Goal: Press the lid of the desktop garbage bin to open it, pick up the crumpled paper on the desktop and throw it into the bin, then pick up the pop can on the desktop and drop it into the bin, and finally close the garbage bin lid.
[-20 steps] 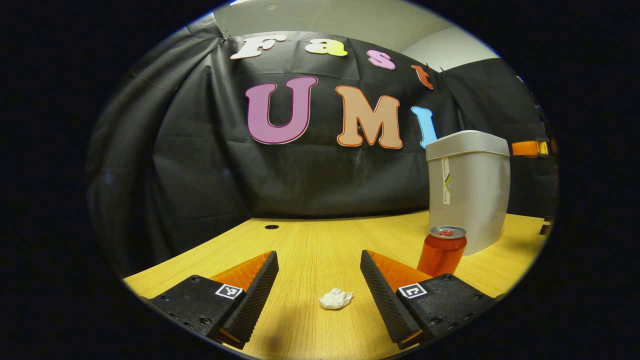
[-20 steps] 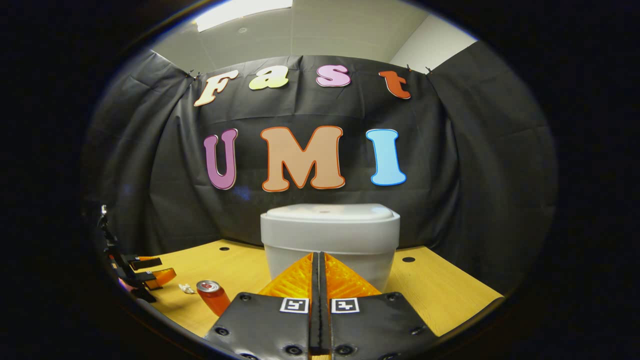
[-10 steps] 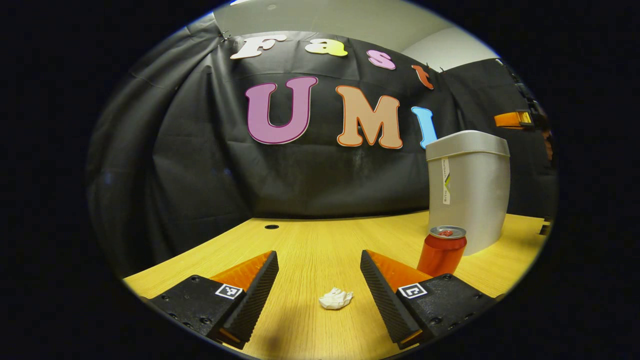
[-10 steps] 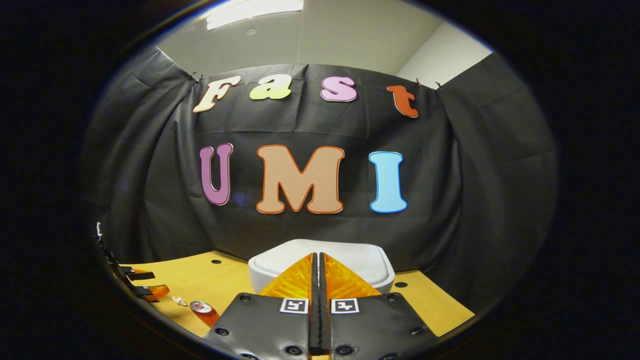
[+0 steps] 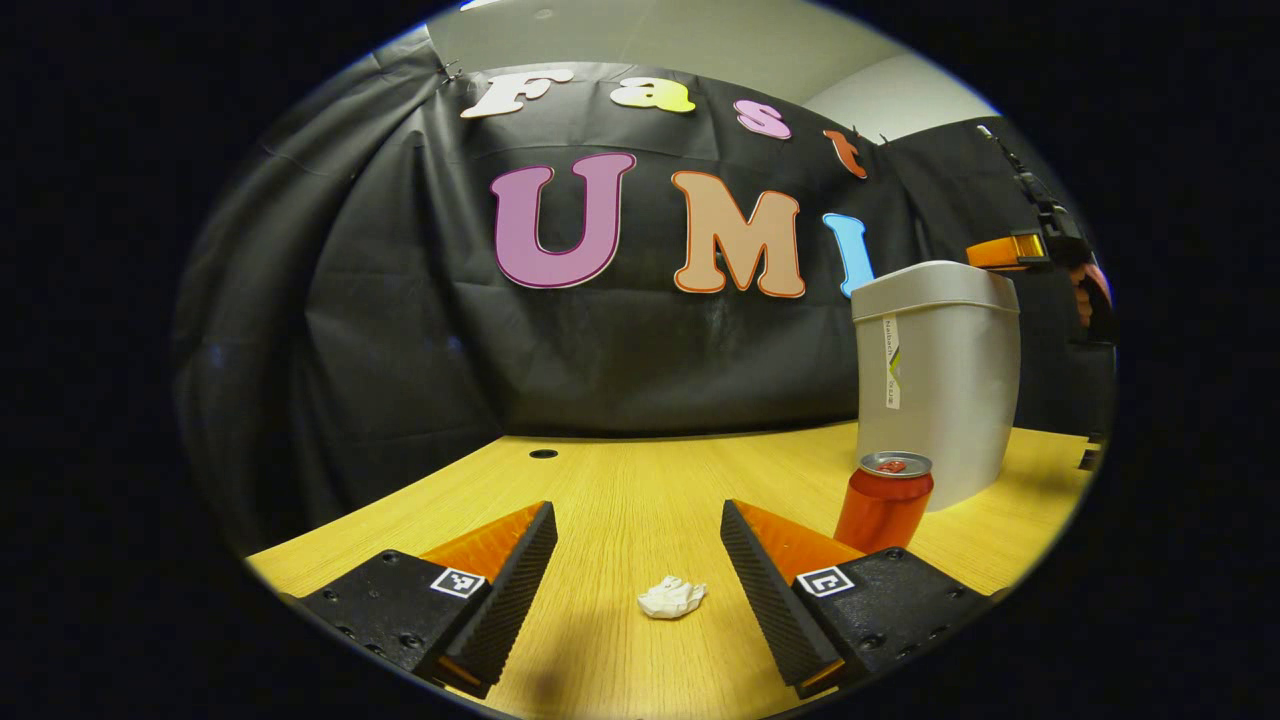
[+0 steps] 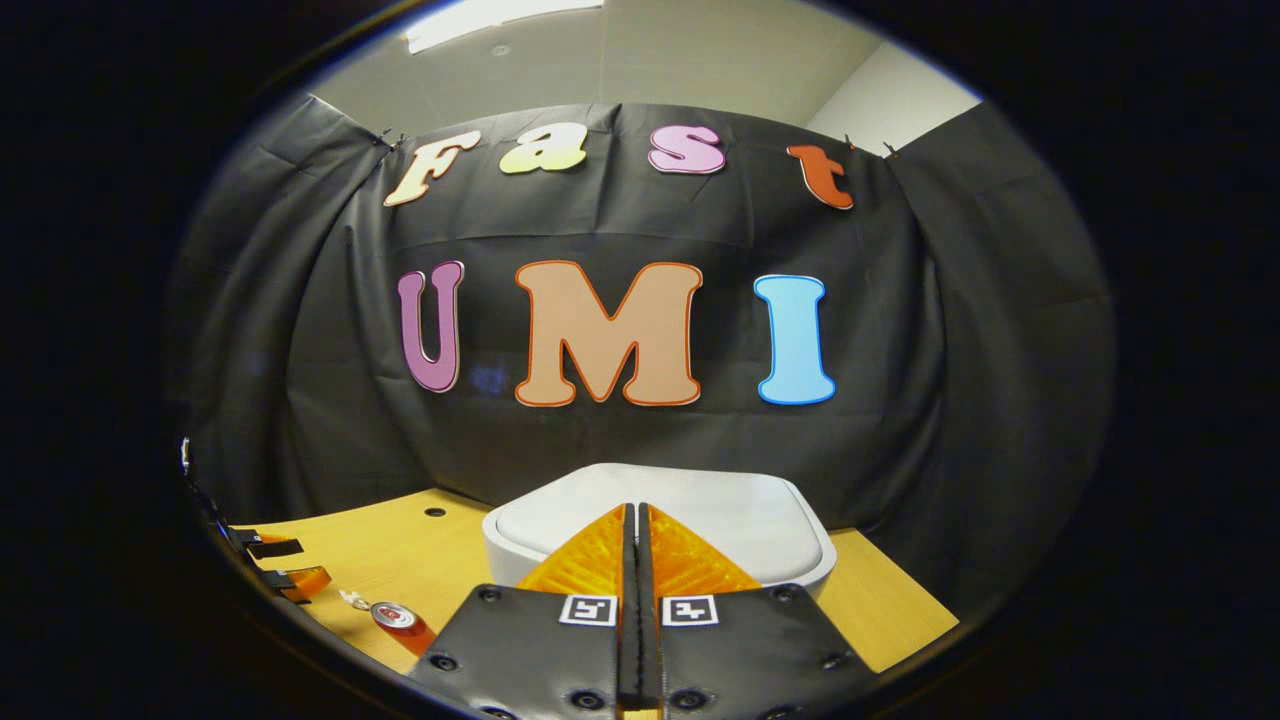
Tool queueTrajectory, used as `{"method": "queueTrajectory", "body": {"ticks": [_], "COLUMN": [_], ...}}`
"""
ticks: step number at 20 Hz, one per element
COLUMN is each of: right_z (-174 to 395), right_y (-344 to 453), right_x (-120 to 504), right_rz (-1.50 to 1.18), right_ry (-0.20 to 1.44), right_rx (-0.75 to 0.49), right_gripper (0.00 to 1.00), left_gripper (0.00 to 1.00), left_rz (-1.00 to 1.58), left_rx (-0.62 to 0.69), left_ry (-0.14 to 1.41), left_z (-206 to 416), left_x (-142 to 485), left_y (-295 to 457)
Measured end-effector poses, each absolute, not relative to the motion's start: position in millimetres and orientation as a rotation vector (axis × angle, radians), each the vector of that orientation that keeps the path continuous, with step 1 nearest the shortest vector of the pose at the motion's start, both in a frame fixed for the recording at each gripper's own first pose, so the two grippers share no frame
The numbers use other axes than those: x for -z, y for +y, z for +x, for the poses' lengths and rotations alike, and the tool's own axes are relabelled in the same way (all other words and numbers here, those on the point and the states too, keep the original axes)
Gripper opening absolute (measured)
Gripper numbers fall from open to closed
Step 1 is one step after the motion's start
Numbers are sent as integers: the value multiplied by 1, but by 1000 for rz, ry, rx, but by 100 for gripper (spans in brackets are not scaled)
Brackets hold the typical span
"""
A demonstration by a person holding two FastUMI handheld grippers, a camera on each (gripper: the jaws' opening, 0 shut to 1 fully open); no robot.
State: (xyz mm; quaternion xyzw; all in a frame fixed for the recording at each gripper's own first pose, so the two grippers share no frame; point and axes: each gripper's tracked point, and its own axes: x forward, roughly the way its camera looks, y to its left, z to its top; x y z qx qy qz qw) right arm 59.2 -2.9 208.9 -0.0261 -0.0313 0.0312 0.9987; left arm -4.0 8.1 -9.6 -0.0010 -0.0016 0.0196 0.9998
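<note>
A grey bin stands on the wooden desk with its lid down. In the left gripper view a red pop can stands just in front of the bin, and a small white crumpled paper lies on the desk between my open left gripper's fingers, untouched. My right gripper is shut with nothing held and hovers just over the near edge of the lid; in the left gripper view the right gripper is level with the bin's top. The can and the paper lie low at the left in the right gripper view.
The wooden desk reaches back to the black cloth wall and has small round holes. In the right gripper view the left gripper sits at the far left edge. A hand holds the right gripper.
My right gripper rose from in front of the bin to above its lid, then came lower and closer over it. The left gripper, paper and can stayed still.
</note>
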Motion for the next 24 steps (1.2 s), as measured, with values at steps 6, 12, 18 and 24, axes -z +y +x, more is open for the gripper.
{"method": "queueTrajectory", "body": {"ticks": [6,12,18,24], "right_z": [59,58,57,48], "right_y": [-2,-3,-3,-3], "right_x": [-204,-202,-212,-224], "right_rz": [-44,-74,-93,-59], "right_ry": [-63,-54,-93,-120], "right_rx": [-62,-53,-36,-53], "right_gripper": [3,3,2,3], "left_gripper": [97,96,97,97], "left_rz": [-2,-2,-3,-2], "left_rx": [-39,-44,-40,-42], "left_ry": [-3,-3,-3,-3], "left_z": [-4,-4,-4,-5], "left_x": [9,10,11,11], "left_y": [8,8,8,8]}}
